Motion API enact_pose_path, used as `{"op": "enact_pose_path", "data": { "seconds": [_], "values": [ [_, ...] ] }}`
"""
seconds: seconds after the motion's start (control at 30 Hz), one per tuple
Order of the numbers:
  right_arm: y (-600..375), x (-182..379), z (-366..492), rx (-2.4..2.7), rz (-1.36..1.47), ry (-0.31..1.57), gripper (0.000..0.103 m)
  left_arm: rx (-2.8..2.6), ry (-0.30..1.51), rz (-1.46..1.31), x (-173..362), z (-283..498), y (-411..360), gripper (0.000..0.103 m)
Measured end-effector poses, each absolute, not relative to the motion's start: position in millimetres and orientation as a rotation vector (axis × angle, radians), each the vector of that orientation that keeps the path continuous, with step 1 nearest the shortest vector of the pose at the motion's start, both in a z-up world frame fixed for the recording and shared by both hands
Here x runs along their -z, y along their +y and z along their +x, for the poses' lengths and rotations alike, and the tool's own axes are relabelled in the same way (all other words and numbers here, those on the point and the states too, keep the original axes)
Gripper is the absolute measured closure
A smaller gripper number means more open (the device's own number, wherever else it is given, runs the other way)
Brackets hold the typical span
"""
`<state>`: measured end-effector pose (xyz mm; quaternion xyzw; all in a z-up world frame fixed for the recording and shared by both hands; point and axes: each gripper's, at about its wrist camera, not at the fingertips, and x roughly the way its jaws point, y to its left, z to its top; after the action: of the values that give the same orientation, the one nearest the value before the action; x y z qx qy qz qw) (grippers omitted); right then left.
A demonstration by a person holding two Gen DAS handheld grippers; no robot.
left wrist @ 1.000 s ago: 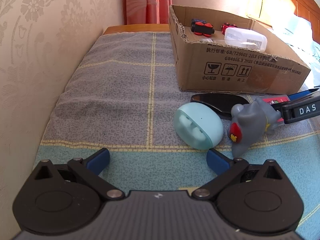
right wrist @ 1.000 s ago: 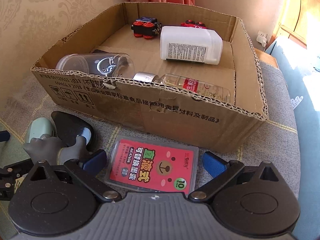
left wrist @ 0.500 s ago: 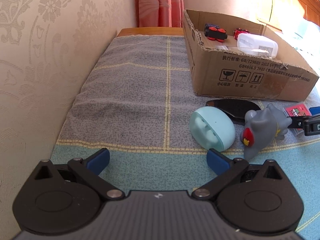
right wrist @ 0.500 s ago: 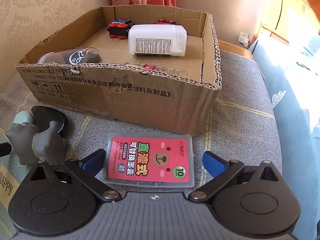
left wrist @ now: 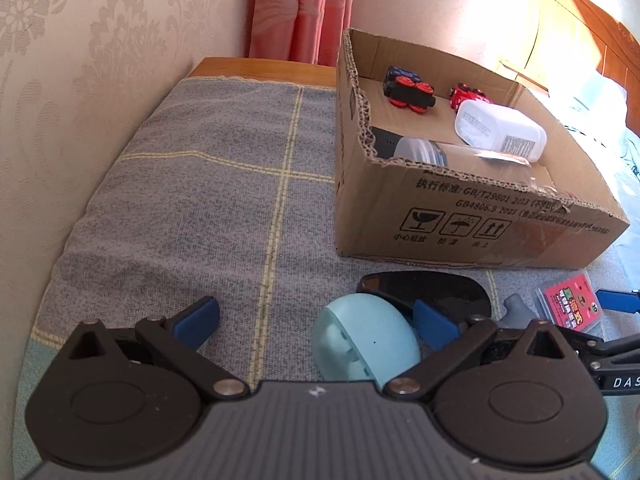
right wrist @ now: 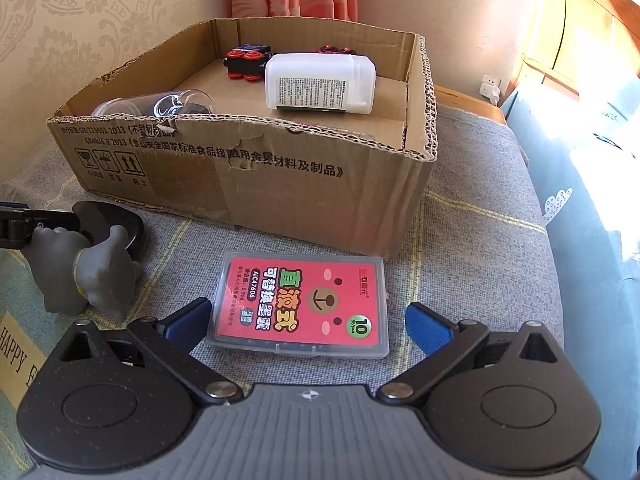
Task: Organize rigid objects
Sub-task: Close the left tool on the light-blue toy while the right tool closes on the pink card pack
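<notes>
1. Right wrist view: the right tool (right wrist: 307, 322) is spread wide, blue pads on either side of the near end of a clear plastic case (right wrist: 301, 305), not touching it. The case has a red label with a bear face, Chinese text, "AIC47606" and a green "10" badge. It lies flat on the blanket (right wrist: 480, 240), just in front of the box (right wrist: 248, 184).
2. The box is brown corrugated cardboard with torn, ragged top edges. The print reads "GB/T29601 2013" and "GB4806.9 2023", plus fragile/umbrella/this-way-up icons.
3. Inside the box: a white bottle (right wrist: 320, 84) on its side with a small-print label I can't read, a clear cup (right wrist: 154, 106) lying down, and a black toy (right wrist: 244, 62) with red wheels.
4. There's a strip reading "HAPPY" at the left edge, next to a grey rubbery figure (right wrist: 86, 276).
5. Left wrist view: the left tool (left wrist: 316, 320) is spread too, with a smooth pale-blue egg-shaped case (left wrist: 366, 346) sitting between its pads, closer to the right one, no clear contact. A glossy black oval (left wrist: 428, 290) lies just behind it.
6. There's a big open stretch of grey checked blanket to the left of the box, running up to the wallpapered wall.
</notes>
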<state>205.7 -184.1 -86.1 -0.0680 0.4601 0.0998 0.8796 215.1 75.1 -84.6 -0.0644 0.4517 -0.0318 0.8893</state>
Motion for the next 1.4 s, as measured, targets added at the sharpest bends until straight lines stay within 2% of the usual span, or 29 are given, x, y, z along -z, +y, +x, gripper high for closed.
{"op": "enact_pose_path", "data": {
  "seconds": [0.5, 0.63, 0.7, 0.8, 0.97, 1.3, 1.4],
  "values": [
    [-184.3, 86.4, 203.4, -0.206, -0.141, 0.947, 0.0, -0.017, 0.93, -0.007, 86.3, 182.6, 88.9, 0.001],
    [-185.1, 87.6, 200.2, -0.206, -0.139, 0.928, 0.0, -0.004, 0.908, 0.0, 86.3, 180.9, 84.1, 0.011],
    [-185.7, 88.1, 198.1, -0.207, -0.138, 0.916, 0.0, 0.02, 0.9, -0.012, 84.4, 179.0, 82.8, 0.025],
    [-186.2, 88.0, 196.8, -0.207, -0.137, 0.909, 0.0, 0.027, 0.89, -0.007, 82.5, 176.1, 78.3, 0.035],
    [-186.2, 87.8, 197.6, -0.217, -0.141, 0.906, 0.0, 0.018, 0.897, -0.019, 80.7, 175.7, 73.5, 0.042],
    [-181.5, 88.3, 205.6, -0.238, -0.147, 0.897, 0.0, -0.003, 0.91, -0.021, 79.5, 174.5, 65.8, 0.05],
    [-180.6, 86.7, 204.5, -0.249, -0.152, 0.89, 0.006, -0.003, 0.909, -0.019, 79.8, 174.6, 65.5, 0.05]
  ]
}}
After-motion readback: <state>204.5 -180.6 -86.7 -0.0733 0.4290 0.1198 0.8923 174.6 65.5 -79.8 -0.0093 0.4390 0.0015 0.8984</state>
